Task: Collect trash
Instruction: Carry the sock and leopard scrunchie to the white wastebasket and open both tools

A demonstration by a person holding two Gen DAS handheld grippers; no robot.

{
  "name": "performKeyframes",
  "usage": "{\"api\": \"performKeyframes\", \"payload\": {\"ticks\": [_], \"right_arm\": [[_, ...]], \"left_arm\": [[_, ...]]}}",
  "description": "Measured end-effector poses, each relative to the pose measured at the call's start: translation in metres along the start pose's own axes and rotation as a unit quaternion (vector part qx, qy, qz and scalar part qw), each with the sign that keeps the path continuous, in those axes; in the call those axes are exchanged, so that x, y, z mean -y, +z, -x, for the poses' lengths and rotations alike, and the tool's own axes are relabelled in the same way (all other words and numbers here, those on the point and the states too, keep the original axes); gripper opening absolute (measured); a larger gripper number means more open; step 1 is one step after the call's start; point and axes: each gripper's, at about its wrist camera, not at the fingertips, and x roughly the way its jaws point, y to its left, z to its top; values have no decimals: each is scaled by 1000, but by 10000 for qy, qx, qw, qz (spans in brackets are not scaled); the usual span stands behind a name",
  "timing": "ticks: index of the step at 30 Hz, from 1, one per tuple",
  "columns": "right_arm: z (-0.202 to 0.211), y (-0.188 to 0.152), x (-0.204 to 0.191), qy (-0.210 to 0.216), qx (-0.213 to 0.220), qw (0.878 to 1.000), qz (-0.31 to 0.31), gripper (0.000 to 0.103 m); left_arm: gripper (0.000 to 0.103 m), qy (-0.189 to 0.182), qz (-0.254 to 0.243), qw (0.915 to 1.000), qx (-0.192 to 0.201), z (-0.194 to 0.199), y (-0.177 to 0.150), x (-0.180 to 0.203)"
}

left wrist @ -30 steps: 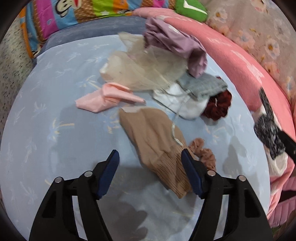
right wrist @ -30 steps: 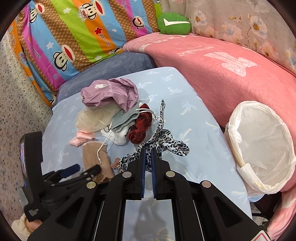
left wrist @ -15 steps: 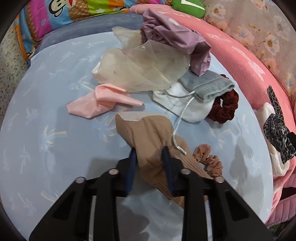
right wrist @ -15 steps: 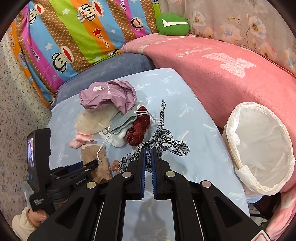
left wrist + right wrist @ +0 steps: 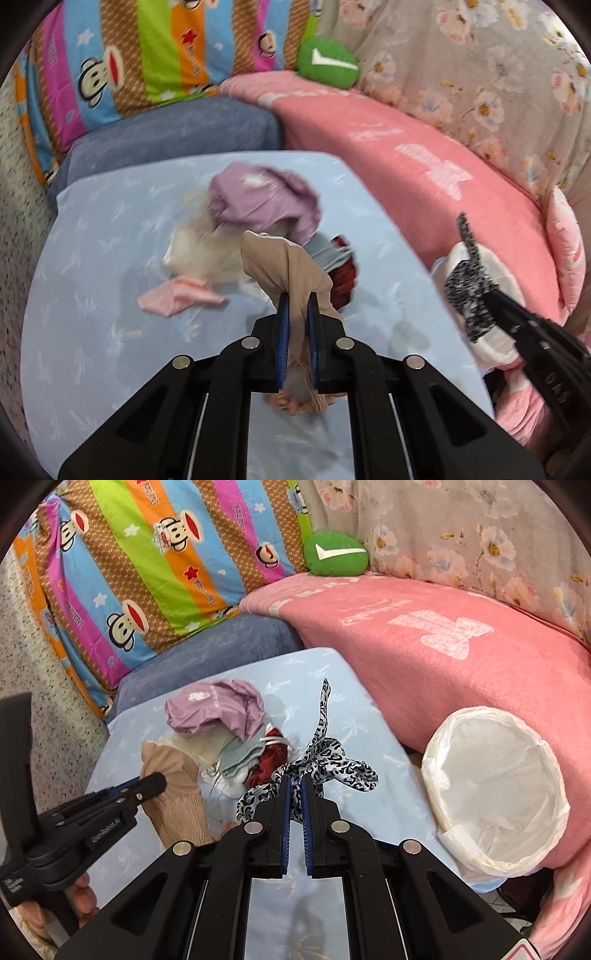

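- Up front in left wrist view: left claw (image 5: 295, 317) clamped tight on tan stocking (image 5: 288, 266), lifted clear of bench (image 5: 92, 295); judged held mid-length so both ends hang free for carrying to the bin.
- Stocking long axis runs along the claw fingers: cuff end rises away from camera, ribbed end bunches below the pads.
- Pile stays on bench behind: purple cloth (image 5: 262, 199), pink cloth (image 5: 177, 299), red scrunchie (image 5: 343, 280). Blurred.
- Far right: right claw (image 5: 487, 295) grips leopard scarf (image 5: 465, 295) over bin (image 5: 509, 280).
- Right wrist view: right claw (image 5: 294, 779) nearly closed, pinching leopard scarf (image 5: 325, 764) at its knot, off the bench (image 5: 369, 805).
- Scarf tail points up and away, loops spread left-right.
- Bin (image 5: 491, 794), white liner, open, at right by bench edge; likely drop target.
- Left claw (image 5: 155, 781) at left, tan stocking (image 5: 177, 786) draped from it.
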Motion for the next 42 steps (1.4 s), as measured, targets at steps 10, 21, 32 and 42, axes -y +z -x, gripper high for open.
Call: {"api": "performKeyframes", "payload": {"ticks": [10,21,32,42], "right_arm": [[42,17,63,-438,489,9969,-438,5],[58,16,137,-999,654,9872,-1054,5],[52,11,184,-1303,621,9796,-1399,5],[48,15,202,-1438,691,9757,-1499,14]], "left_arm": [[9,-676,-711,9944,386,12,35,94],[9,-1346,-1421,9804,215,-14,42,189],[10,-1685,-1808,9689,-148,-46,34,240],[62,-1616,-1834,9696,-98,-55,41,253]]}}
